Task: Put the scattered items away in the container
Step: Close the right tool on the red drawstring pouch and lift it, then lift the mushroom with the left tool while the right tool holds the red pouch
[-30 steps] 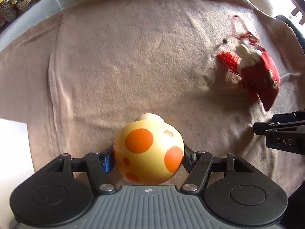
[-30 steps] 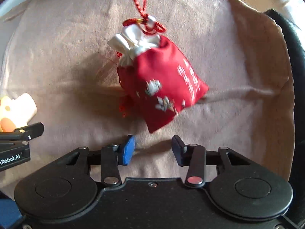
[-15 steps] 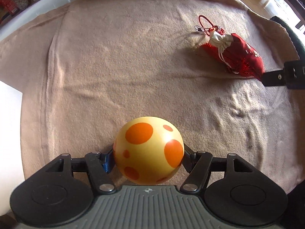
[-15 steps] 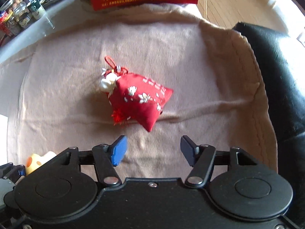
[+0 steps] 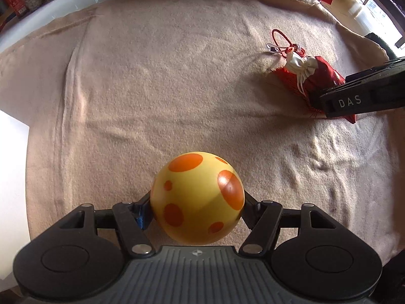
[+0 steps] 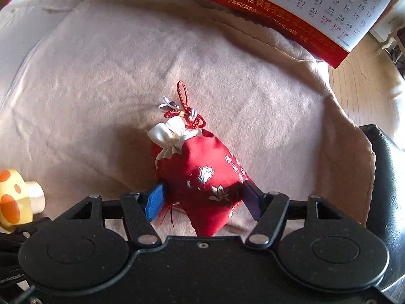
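Left gripper [image 5: 197, 202]: clamped on the mushroom toy [image 5: 197, 197], both pads pressing the sides of its yellow, orange-spotted cap; the toy is lifted clear of the blanket [image 5: 152, 76].
Right gripper [image 6: 202, 200]: jaws opening, pointing down at the red pouch [image 6: 205, 179], whose lower half lies between the fingers; the blue pad sits just beside the cloth, with no squeeze showing.
Red pouch: lying on the blanket, its white gathered neck and red cord loop pointing away from the right gripper.
Container: not clearly in view; a white edge [image 5: 10, 177] shows left of the left gripper, but I cannot tell what it is.
Done: one item picked up, by the look of it.
Left: carry the toy to the container and drop it in; grip the pouch, lift it, and do the same.
Backdrop: calendar [image 6: 316, 7] beyond the right gripper.
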